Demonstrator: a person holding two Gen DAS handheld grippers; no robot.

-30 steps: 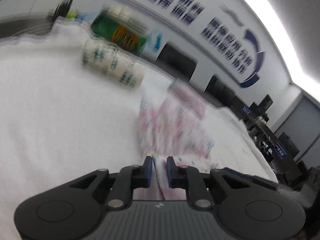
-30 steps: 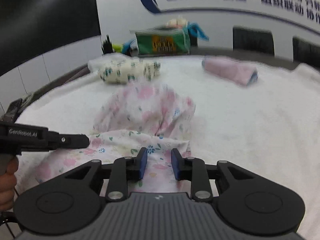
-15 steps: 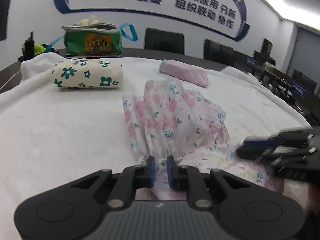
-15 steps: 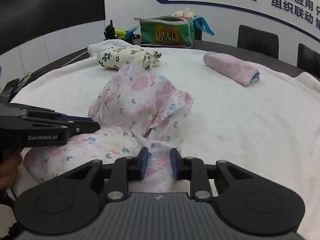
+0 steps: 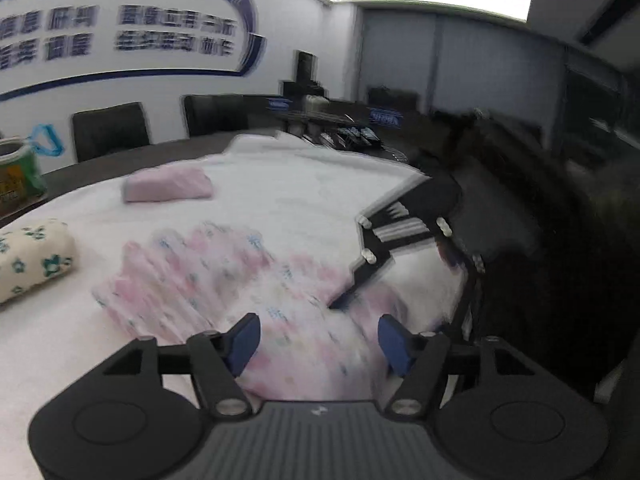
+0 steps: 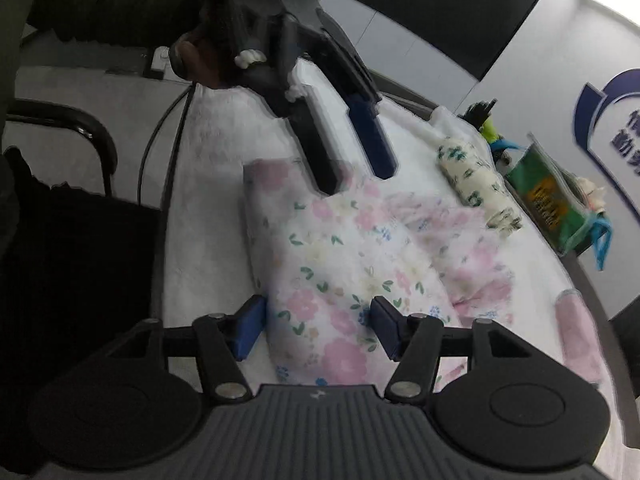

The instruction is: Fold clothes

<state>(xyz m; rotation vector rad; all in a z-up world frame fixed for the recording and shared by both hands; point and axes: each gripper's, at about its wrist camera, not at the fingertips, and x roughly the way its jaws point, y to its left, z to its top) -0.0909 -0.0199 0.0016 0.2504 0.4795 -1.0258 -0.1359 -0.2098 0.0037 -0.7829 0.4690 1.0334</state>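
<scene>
Left gripper (image 5: 318,338): its blue-padded fingers are spread wide and nothing is held; it is seen hovering low over the garment's near end.

Right gripper (image 6: 318,326): likewise released, its fingers parted to either side of the cloth with no fabric pinched.

Task's thing: a thin cotton garment printed with pink flowers and small green leaves (image 6: 340,264) is laid on the white fleecy cloth covering the tabletop (image 5: 304,200), close to the near edge where the person is seated.

Look of the garment: a fairly smooth, oblong panel is seen nearest the edge; beyond it a rumpled, bunched part is spread toward the table's middle. The weave is light and limp, so creases are likely to be kept. Motion blur hides finer detail.

Stage: a partly folded state is suggested by the smooth panel; whether more folds are owed cannot be settled.

Doing it well: edges should be pinched at matching corners, lifted together and laid down evenly, so that the bunched part is flattened rather than trapped.

Other pieces: a cream roll with green flowers (image 6: 478,184) and a pink folded bundle (image 5: 168,184) are set well apart toward the far edge, near a green zip bag (image 6: 548,204).
</scene>
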